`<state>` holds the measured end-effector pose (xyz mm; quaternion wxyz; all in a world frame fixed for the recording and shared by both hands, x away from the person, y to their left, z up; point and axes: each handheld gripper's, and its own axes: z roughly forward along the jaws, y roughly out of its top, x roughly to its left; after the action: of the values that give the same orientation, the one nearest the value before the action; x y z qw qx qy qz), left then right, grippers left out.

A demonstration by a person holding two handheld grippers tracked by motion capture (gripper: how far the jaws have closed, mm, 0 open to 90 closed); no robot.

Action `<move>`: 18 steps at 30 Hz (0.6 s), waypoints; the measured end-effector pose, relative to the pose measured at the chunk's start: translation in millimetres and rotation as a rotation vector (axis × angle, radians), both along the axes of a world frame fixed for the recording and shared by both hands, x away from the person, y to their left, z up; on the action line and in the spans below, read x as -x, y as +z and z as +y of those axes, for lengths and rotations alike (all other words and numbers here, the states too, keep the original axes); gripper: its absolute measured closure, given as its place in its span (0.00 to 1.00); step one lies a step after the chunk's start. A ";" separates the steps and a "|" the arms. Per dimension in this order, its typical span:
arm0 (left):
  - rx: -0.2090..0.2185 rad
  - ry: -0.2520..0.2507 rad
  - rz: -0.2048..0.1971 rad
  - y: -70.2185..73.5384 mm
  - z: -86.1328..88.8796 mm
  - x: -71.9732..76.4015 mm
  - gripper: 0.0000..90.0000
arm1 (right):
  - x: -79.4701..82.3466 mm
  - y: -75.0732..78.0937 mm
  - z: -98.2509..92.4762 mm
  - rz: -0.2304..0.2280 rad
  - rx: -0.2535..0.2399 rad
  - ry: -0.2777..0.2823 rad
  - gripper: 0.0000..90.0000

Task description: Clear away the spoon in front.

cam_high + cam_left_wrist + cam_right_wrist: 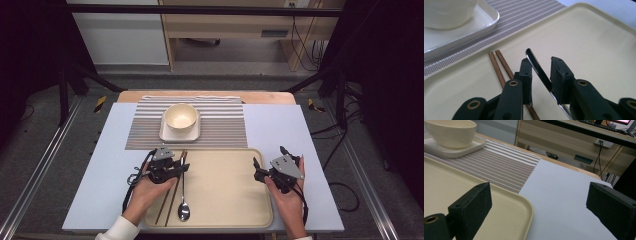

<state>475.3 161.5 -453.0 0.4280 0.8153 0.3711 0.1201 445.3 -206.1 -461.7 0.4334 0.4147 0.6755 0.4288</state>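
The left gripper (541, 82) is standing partly open over the left side of the beige tray (235, 200), its 2 jaws straddling the handle of a metal spoon (539, 68). The handle is running up between the pads (559, 77) with a gap showing on each side, so the pads are not pressing on it. In the high view the spoon (183, 197) is lying lengthwise on the tray, bowl end toward the person, just beside 2 brown chopsticks (167, 200). The left hand (145, 192) is reaching in from below, angled toward the spoon's handle. The right gripper (541, 205) is gaping wide and holding nothing, hanging over the tray's right rim; the right hand (290, 195) is gripping it from behind.
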 end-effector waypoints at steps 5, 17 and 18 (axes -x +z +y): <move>-0.009 0.004 0.004 -2.4 -2.2 -2.1 0.77 | -0.1 -0.1 0.5 0.004 0.000 0.003 0.07; -0.031 0.013 0.018 -8.8 -1.1 -0.8 0.74 | -0.4 -0.7 1.1 0.005 0.006 0.008 0.07; -0.030 0.016 0.017 -9.0 -0.8 -1.1 0.72 | -0.4 -0.7 1.1 0.006 0.006 0.008 0.07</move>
<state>476.4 160.6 -462.0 0.4115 0.8195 0.3796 0.1220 445.6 -205.0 -462.4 0.4309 0.4120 0.6797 0.4274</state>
